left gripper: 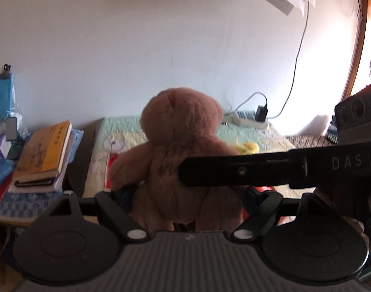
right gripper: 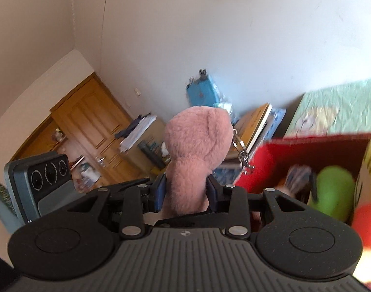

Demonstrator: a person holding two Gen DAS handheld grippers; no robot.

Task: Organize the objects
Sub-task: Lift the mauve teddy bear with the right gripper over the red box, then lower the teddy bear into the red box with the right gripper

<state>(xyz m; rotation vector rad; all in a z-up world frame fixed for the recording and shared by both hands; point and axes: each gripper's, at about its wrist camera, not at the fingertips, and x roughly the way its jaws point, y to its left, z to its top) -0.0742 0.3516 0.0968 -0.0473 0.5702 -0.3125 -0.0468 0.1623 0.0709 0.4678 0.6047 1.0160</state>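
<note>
A pink-brown teddy bear point(left gripper: 183, 150) with a key clip fills the middle of both wrist views, also in the right wrist view point(right gripper: 197, 150). My right gripper point(right gripper: 186, 192) is shut on the bear's body, blue pads on each side. In the left wrist view the bear stands between my left gripper's point(left gripper: 185, 194) jaws, whose pads are mostly hidden behind it. The right gripper's black arm point(left gripper: 258, 170) crosses in front of the bear. A red box point(right gripper: 307, 150) at the right holds a green toy point(right gripper: 334, 192) and other soft toys.
A bed with a green quilt point(left gripper: 246, 133) lies behind, with a yellow toy point(left gripper: 248, 148) and a power strip point(left gripper: 248, 118) on it. A stack of books point(left gripper: 44, 155) sits on a side table at the left. A wooden door point(right gripper: 88, 126) is far left.
</note>
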